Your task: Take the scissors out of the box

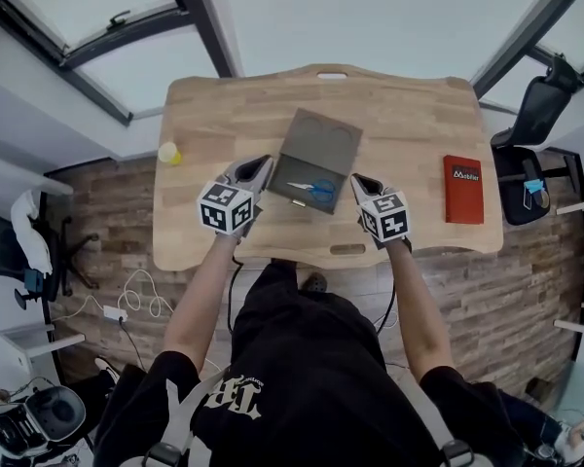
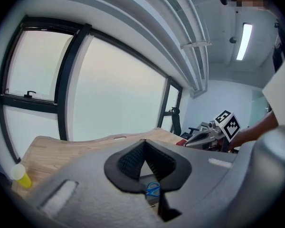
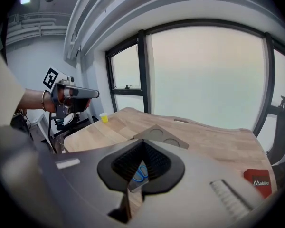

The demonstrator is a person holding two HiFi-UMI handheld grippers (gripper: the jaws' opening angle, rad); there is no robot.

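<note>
Scissors (image 1: 310, 190) flat in box (image 1: 316, 144), lengthwise crosswise, blades pointing left

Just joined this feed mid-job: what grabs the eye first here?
An open grey box sits mid-table on the wooden table, with blue-handled scissors lying in its near half. The left gripper and right gripper flank that box, fingers together and empty. A red case lies toward the table's right end, and a small yellow cup stands at its left edge.
</note>
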